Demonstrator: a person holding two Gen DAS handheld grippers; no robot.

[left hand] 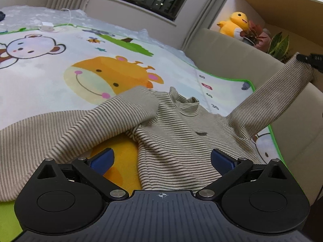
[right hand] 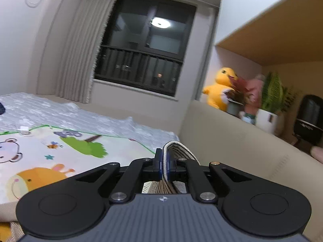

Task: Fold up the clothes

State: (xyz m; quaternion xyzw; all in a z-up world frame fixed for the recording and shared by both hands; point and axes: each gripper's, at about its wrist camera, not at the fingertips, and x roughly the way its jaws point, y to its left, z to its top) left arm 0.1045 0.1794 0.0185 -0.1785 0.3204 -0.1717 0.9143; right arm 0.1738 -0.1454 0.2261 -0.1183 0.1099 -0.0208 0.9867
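A beige striped turtleneck sweater (left hand: pixel 177 129) lies on a cartoon play mat (left hand: pixel 60 64), collar pointing away. Its left sleeve (left hand: pixel 113 117) is folded in across the chest. My left gripper (left hand: pixel 161 159) is open and empty, low over the sweater's lower body. Its right sleeve (left hand: pixel 278 96) is stretched up and to the right, held at the cuff by my right gripper (left hand: pixel 308 58). In the right wrist view my right gripper (right hand: pixel 166 164) is shut on the sleeve cuff (right hand: pixel 177 151), lifted above the mat.
A beige padded headboard (left hand: pixel 232 56) borders the mat on the right. Behind it a shelf holds a yellow plush duck (left hand: pixel 234 24) and potted plants (left hand: pixel 278 44). A white charger and cable (left hand: pixel 47 27) lie at the mat's far edge. A window with curtains (right hand: pixel 141 46) is behind.
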